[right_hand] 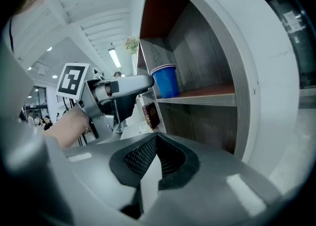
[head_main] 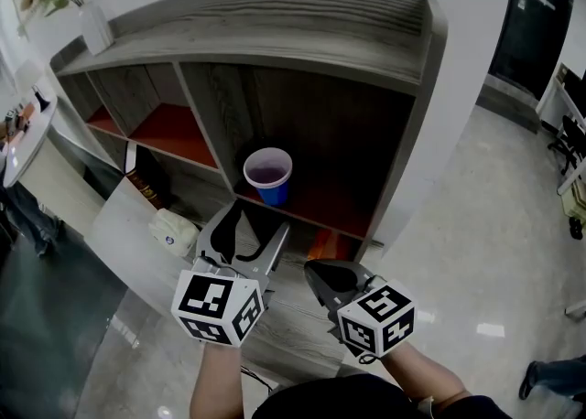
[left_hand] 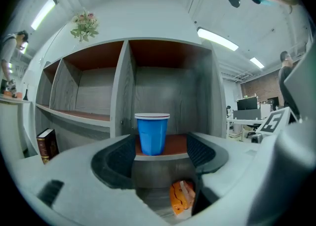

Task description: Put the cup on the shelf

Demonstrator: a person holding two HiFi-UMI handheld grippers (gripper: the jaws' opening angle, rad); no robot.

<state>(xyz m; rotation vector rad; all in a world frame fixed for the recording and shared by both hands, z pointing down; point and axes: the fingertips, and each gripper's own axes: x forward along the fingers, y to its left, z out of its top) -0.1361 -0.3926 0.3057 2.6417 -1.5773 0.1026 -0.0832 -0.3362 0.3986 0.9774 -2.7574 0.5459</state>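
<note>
A blue cup [head_main: 268, 175] with a white rim stands upright on the red-brown board of the grey shelf unit [head_main: 341, 214], in its right-hand compartment. In the left gripper view the cup [left_hand: 152, 133] is straight ahead, beyond the jaws. My left gripper [head_main: 255, 225] is open, just in front of the shelf edge, with nothing between its pads. In the right gripper view its tips end just short of the cup [right_hand: 165, 80]. My right gripper [head_main: 318, 273] hangs lower and to the right, shut and empty.
A dark book [head_main: 142, 184] leans in the lower left compartment, with a white pouch [head_main: 174, 230] on the grey surface below it. An orange object [left_hand: 181, 198] lies under the cup's board. A vase of flowers [head_main: 92, 24] stands on the shelf top.
</note>
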